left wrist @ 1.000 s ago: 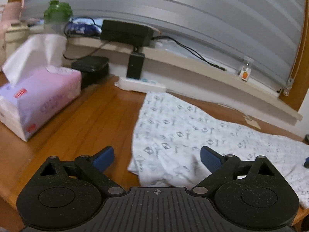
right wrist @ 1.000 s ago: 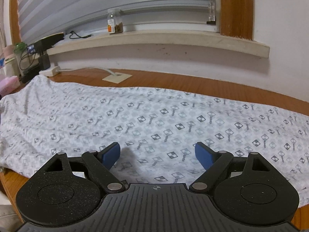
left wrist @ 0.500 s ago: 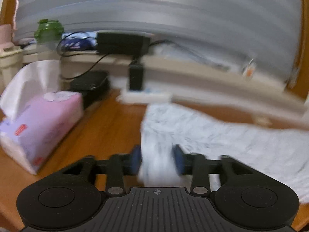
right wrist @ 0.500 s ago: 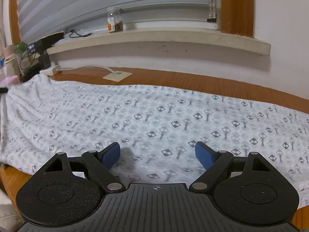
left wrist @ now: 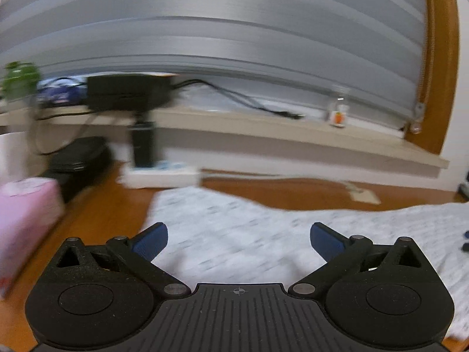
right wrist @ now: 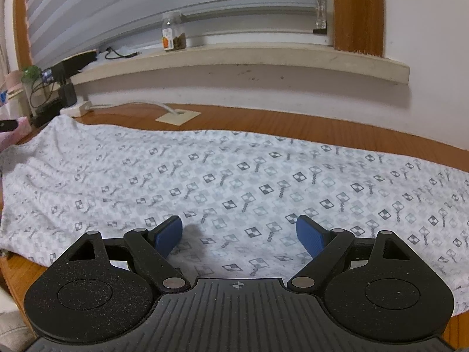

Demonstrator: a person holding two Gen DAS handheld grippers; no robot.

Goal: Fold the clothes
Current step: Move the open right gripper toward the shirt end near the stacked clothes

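Observation:
A white garment with a grey check-and-key print (right wrist: 234,176) lies spread flat across the wooden table (right wrist: 307,123). In the blurred left wrist view its left end (left wrist: 234,234) fills the lower middle. My left gripper (left wrist: 239,239) hangs over that end, its jaws opening wide, with the cloth lying below them and no pad pressing on it. My right gripper (right wrist: 239,234) hovers just above the garment's near edge, open, its blue pads (right wrist: 168,234) clear of the fabric.
A pink tissue box (left wrist: 23,220), a black case (left wrist: 76,161) and a white power strip (left wrist: 161,176) with a black adapter stand at the table's left. The windowsill (right wrist: 234,58) holds a small jar (right wrist: 173,30), cables and a black device. A cable plate (right wrist: 177,116) lies behind the garment.
The left gripper closed partly over the garment's left corner, then swung right and opened wide, letting the cloth go. The cloth's left end shifted. The right gripper stayed still and open.

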